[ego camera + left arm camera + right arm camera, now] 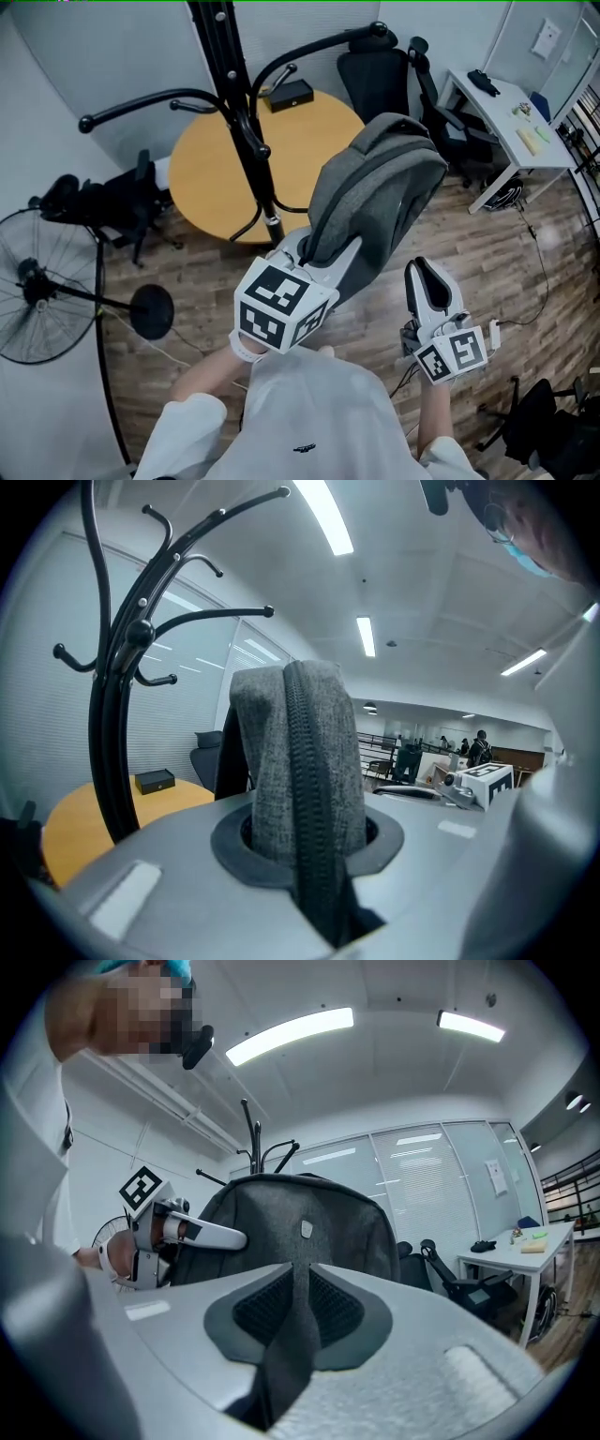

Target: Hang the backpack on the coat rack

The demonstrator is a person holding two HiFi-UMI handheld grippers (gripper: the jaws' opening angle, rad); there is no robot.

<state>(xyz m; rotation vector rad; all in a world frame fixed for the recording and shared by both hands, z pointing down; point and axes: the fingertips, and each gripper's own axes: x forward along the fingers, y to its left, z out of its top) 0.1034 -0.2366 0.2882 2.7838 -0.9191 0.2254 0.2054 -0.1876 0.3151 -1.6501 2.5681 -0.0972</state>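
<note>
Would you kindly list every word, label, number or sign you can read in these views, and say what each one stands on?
No text is readable.
Small dark logo on the person's white shirt: too small to read.
Pale badge on the grey fabric backpack: blurred, unreadable.
Black-and-white square markers on the white cube of the left gripper: patterns only, no letters.

Round wooden table (206, 173) by the wall, with a small black box (289, 95) near its far edge. Black office chair (375, 75) beyond the table's right side, a second (442, 127) just beside it. White desk (497, 108) at right: dark object (483, 82) at its far-left corner, small pale items (531, 139) near its right edge. Pedestal fan (33, 281) on plank floor (534, 272), left side.
</note>
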